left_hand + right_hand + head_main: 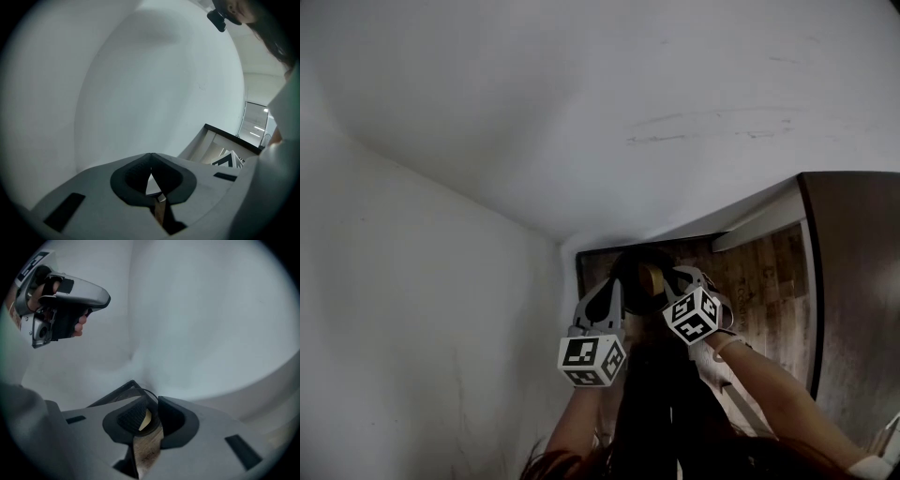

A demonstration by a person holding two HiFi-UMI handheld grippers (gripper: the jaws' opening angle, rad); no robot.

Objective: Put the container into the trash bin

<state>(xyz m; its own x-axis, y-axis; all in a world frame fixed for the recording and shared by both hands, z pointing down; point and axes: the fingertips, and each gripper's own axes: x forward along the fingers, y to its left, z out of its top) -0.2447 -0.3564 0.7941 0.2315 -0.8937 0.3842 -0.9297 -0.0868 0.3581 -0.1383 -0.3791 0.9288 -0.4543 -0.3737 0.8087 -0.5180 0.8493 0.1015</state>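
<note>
A dark round trash bin point(636, 281) stands on the wooden floor in the corner of two white walls. A tan thing point(652, 277), perhaps the container, shows inside it. Both grippers hover just over the bin. My left gripper point(614, 283) is at the bin's left, its jaws closed tip to tip point(150, 155) on nothing. My right gripper point(676, 275) is at the bin's right. Its jaws point(153, 401) stand a narrow gap apart, and between them the bin's thin dark rim point(151, 392) and the tan thing point(146, 420) show below. Whether the jaws touch it I cannot tell.
White walls point(431, 309) close in on the left and at the back. Wooden floor point(769, 272) runs to the right, bounded by a dark panel point(853, 281). The person's arms and dark clothing fill the lower middle of the head view. The hand-held left gripper point(107, 299) shows in the right gripper view.
</note>
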